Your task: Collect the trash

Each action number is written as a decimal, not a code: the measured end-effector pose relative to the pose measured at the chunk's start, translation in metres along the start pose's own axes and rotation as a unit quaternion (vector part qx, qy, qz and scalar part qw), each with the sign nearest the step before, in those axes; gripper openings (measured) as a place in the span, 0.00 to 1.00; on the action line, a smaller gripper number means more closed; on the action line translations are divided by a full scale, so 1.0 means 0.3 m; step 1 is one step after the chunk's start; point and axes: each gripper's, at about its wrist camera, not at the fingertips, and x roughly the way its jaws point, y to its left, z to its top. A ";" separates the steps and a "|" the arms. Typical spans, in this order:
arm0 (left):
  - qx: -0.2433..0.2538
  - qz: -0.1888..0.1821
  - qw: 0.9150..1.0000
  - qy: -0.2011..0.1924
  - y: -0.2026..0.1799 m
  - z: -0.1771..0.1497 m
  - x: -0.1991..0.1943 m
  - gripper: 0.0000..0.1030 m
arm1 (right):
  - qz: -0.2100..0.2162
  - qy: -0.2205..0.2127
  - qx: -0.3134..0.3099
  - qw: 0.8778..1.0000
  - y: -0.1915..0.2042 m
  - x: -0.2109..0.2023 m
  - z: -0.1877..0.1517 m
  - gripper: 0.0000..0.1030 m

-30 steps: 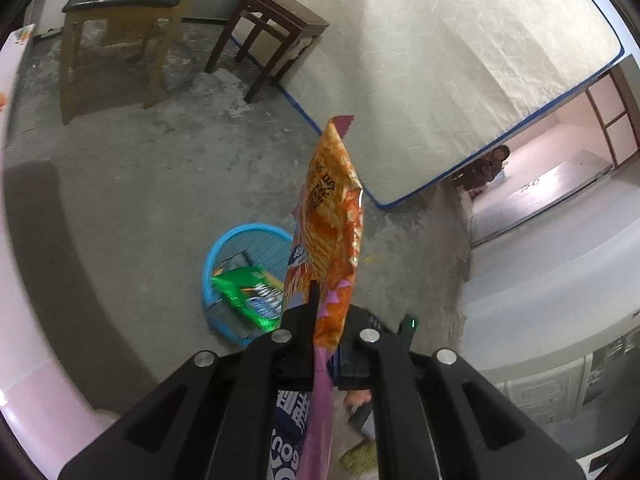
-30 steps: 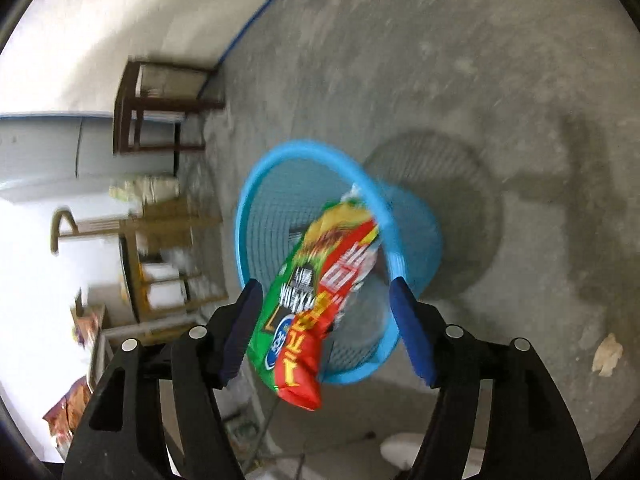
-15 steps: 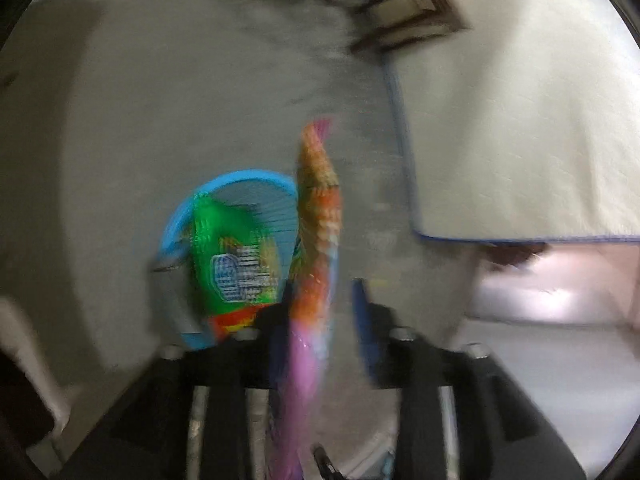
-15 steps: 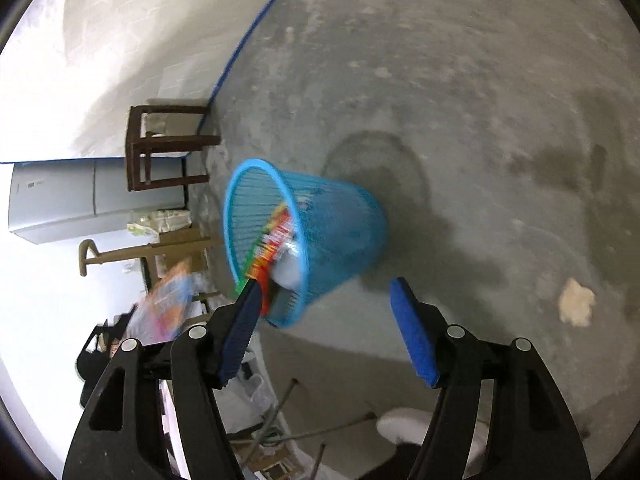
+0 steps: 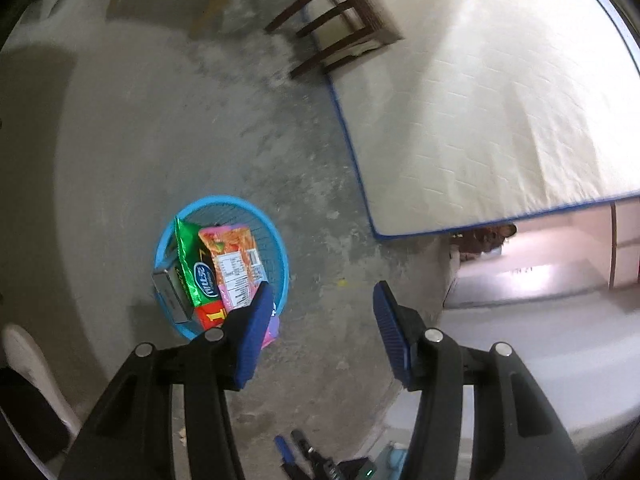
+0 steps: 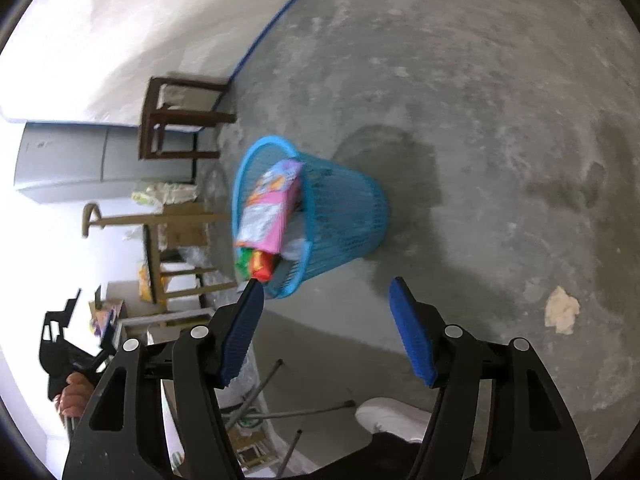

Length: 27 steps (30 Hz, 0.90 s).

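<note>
A blue mesh basket (image 5: 224, 200) stands on the concrete floor. Inside it lie a green packet (image 5: 195, 268), an orange and pink snack packet (image 5: 236, 268) and a grey box (image 5: 172, 296). My left gripper (image 5: 322, 294) hovers above and just right of the basket; its jaws are opening and nothing is between them. In the right wrist view the basket (image 6: 348, 216) is ahead with the pink packet (image 6: 268, 208) on top. My right gripper (image 6: 326, 286) is open and empty, short of the basket. A crumpled paper scrap (image 6: 562, 310) lies on the floor to the right.
A dark wooden stool (image 5: 340, 28) stands beside a white mattress with a blue edge (image 5: 480, 100). A light wooden chair (image 6: 180, 240) and clutter are behind the basket. The person's white shoe (image 6: 392, 416) is near my right gripper.
The left gripper opened and let go of the orange packet, which now lies in the basket. The green packet dropped in too. The right gripper drew back from the basket.
</note>
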 end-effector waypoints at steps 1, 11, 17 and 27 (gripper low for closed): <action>0.019 0.000 1.000 -0.009 -0.021 -0.011 -0.058 0.49 | 0.000 0.000 -0.017 1.000 0.032 -0.001 -0.005 0.61; 0.253 0.108 0.943 -0.186 -0.087 -0.306 -0.766 0.85 | -0.012 -0.041 -0.322 0.946 0.501 -0.165 -0.250 0.66; 0.296 0.228 0.887 -0.272 0.030 -0.514 -1.085 0.95 | 0.009 -0.083 -0.527 0.846 0.758 -0.334 -0.578 0.89; 0.154 0.358 0.858 -0.334 0.297 -0.744 -1.277 0.95 | -0.020 -0.116 -0.644 0.756 0.895 -0.373 -0.979 0.93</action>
